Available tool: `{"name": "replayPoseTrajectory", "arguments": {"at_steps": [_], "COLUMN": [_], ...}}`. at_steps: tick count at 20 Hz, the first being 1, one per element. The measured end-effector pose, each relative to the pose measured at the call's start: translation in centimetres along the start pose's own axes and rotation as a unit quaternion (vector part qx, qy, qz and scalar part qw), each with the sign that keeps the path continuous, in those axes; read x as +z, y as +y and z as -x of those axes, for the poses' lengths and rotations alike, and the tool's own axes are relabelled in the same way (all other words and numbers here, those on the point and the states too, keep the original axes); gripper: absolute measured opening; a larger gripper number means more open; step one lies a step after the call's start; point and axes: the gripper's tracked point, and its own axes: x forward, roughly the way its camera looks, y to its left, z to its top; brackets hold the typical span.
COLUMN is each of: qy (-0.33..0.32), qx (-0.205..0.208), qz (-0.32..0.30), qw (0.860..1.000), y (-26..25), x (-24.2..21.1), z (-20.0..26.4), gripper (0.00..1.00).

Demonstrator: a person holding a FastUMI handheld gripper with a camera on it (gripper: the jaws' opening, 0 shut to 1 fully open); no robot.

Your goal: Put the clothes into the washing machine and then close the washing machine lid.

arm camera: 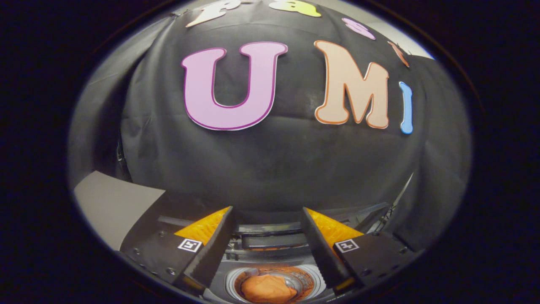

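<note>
Gripper view: gripper point(266, 213) released, fingers spread wide, nothing between them. Washer point(274, 280) sits below and just ahead of the fingers, lid point(270, 240) raised at the washer's far side. Orange clothes point(268, 289) lie bunched inside the washer's drum. Grey board point(112, 202) stands left of the washer.

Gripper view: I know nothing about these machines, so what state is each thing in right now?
Tool: open, fingers apart, holding nothing.
Washer: lid up, drum open below the fingers.
Clothes: orange bundle lying inside the drum.
</note>
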Motion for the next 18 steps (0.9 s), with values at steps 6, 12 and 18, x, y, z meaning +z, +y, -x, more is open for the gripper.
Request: {"name": "replayPoseTrajectory", "arguments": {"at_steps": [6, 12, 18], "qy": [0.027, -0.016, -0.044], "qx": [0.019, 0.021, 0.017], "qz": [-0.018, -0.026, -0.006], "qw": [0.999, 0.999, 0.999], "y": [-0.4, -2.1, -4.0], "x": [-3.8, -2.4, -2.0], "z": [5.1, 9.3, 12.5], "gripper": [0.98, 0.98, 0.98]}}
